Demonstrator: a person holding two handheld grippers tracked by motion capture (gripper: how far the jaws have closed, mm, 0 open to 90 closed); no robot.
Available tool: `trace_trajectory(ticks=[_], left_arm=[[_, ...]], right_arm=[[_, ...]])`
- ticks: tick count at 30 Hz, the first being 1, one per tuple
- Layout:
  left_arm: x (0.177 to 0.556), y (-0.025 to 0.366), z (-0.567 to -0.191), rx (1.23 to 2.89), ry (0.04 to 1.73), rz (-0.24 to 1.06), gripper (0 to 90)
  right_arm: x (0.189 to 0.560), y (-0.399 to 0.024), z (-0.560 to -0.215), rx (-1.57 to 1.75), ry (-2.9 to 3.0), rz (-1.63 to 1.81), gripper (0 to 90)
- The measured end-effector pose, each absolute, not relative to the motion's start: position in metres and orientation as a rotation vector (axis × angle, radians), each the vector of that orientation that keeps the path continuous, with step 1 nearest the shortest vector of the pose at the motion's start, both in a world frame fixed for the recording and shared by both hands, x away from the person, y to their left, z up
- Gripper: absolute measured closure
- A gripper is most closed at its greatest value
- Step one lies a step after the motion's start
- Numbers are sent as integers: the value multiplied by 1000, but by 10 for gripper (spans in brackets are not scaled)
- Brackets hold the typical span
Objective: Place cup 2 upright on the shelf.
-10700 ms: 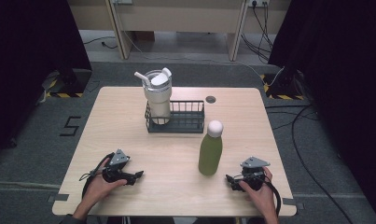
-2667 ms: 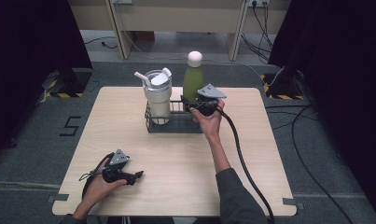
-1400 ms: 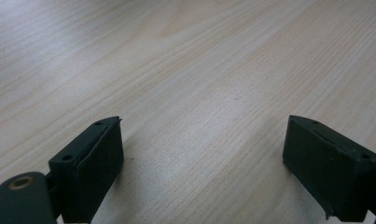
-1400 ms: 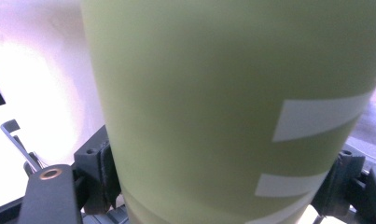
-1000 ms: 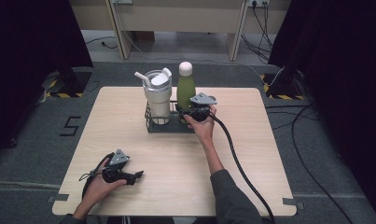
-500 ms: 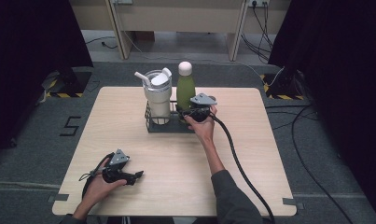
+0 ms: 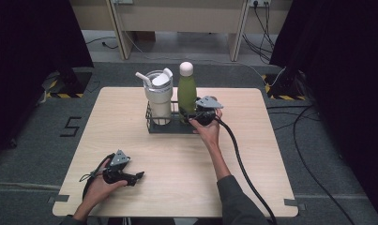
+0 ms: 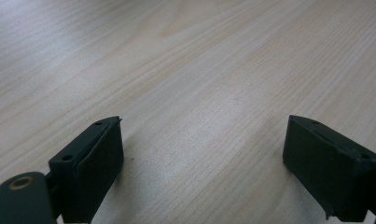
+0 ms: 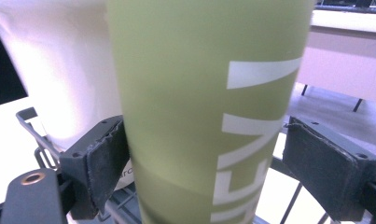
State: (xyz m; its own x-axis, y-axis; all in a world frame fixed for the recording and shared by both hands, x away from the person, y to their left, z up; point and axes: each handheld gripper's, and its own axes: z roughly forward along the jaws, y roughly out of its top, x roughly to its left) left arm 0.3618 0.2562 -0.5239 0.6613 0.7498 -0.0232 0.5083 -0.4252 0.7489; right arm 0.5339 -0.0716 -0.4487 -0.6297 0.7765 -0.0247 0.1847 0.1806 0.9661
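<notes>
We work with two tools. The right tool [image 7: 196, 114] stands at the green bottle [image 7: 186, 93], level with its lower body. The bottle stands upright in the wire rack [image 7: 154, 127] at the far middle of the tabletop [image 7: 271, 154], just beside the white tumbler [image 7: 157, 96], which occupies the rack's left part.

State of the right tool: its jaws have just been opening. In the right gripper view the bottle [image 9: 209, 107] is between them. The left pad sits at or just off the bottle wall, and a clear gap shows at the right pad. We judge the grip released and the bottle resting on the rack floor.

Key relation: the bottle lies straight ahead of the right tool, between its jaws. The bottle's long axis runs vertical, white cap [image 7: 186, 68] up, and crosses the tool's line of approach at a right angle. We judge that a withdrawal must run level, back along the tool's own axis toward the person. A sideways move would drag a pad against the bottle and could tip it into the tumbler.

The right hand [image 7: 208, 133] is far nearer to the rack. The left tool [image 7: 137, 176] rests near the tabletop's near left corner, well apart from the rack. Its jaws stand wide open over bare wood, with nothing between them.
</notes>
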Motion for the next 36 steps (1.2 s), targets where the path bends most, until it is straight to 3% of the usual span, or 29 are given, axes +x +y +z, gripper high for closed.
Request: trace_trajectory(ticks=[36], left_arm=[[362, 256, -524, 2119, 968, 409, 116]], right_arm=[[485, -112, -432, 839, 1935, 1518, 152]])
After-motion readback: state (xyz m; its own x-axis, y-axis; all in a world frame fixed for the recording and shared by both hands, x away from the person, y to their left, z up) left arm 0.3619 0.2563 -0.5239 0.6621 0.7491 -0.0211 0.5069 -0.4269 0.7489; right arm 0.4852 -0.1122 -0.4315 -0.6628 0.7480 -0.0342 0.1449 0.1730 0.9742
